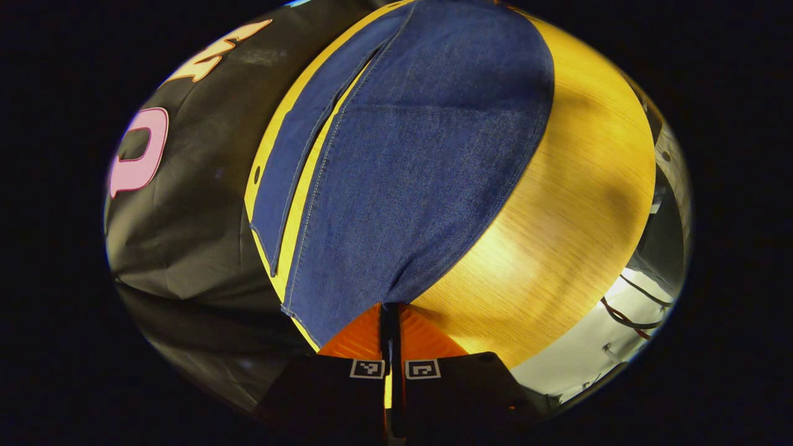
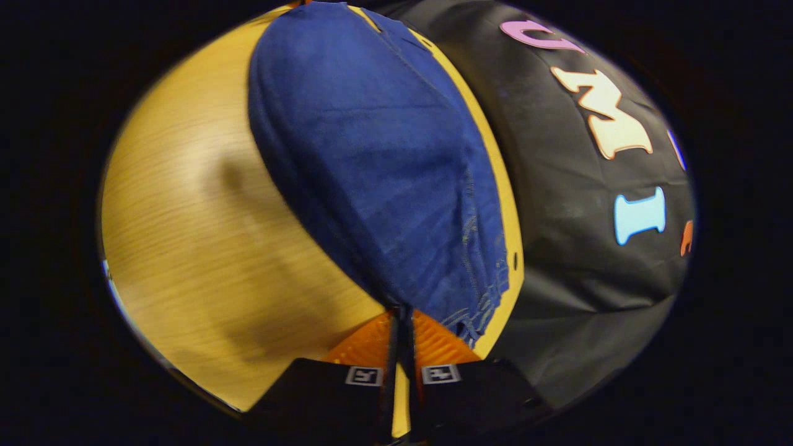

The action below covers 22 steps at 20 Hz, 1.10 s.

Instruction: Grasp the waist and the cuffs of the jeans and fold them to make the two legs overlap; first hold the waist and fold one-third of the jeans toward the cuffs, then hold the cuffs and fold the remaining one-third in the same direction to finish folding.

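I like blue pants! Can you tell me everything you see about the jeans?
The jeans are dark blue denim with pale stitched seams. They lie flat along the wooden table near the black cloth wall. In the left gripper view one leg lies partly over the other. The left gripper and right gripper each pinch an end.

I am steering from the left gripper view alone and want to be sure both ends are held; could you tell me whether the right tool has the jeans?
Observer: Yes. In the right gripper view the right tool is shut on an edge of the jeans.
Operator: Thank you. Which part of the jeans is it?
Observer: I cannot tell; a frayed, stitched edge lies beside the fingers.
Operator: What is to that tool's left?
Observer: Bare wooden table.
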Tool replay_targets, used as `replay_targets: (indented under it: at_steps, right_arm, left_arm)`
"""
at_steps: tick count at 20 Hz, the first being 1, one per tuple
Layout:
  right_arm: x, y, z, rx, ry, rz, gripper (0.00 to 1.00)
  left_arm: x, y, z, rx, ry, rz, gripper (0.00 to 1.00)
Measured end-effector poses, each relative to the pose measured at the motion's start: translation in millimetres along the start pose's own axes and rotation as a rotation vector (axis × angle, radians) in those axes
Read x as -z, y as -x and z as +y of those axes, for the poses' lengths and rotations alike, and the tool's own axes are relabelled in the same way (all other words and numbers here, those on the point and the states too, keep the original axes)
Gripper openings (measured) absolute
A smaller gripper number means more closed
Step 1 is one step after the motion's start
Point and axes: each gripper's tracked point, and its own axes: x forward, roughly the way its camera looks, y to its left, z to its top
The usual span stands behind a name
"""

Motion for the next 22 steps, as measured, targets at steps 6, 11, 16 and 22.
replay_targets:
  at_steps: [6,11,16,22]
  right_arm:
    - [-10,11,-21,0.056,-0.241,-0.037,0.03]
    - [-24,28,-69,0.132,-0.421,-0.075,0.03]
    - [-41,39,-121,0.235,-0.552,-0.116,0.03]
    - [-73,25,-185,0.343,-0.701,-0.131,0.02]
  left_arm:
    - [-6,8,19,-0.030,0.171,0.032,0.00]
    - [-28,43,72,-0.140,0.398,-0.018,0.00]
    - [-55,61,115,-0.204,0.460,-0.059,0.00]
    - [-90,51,194,-0.246,0.496,-0.138,0.00]
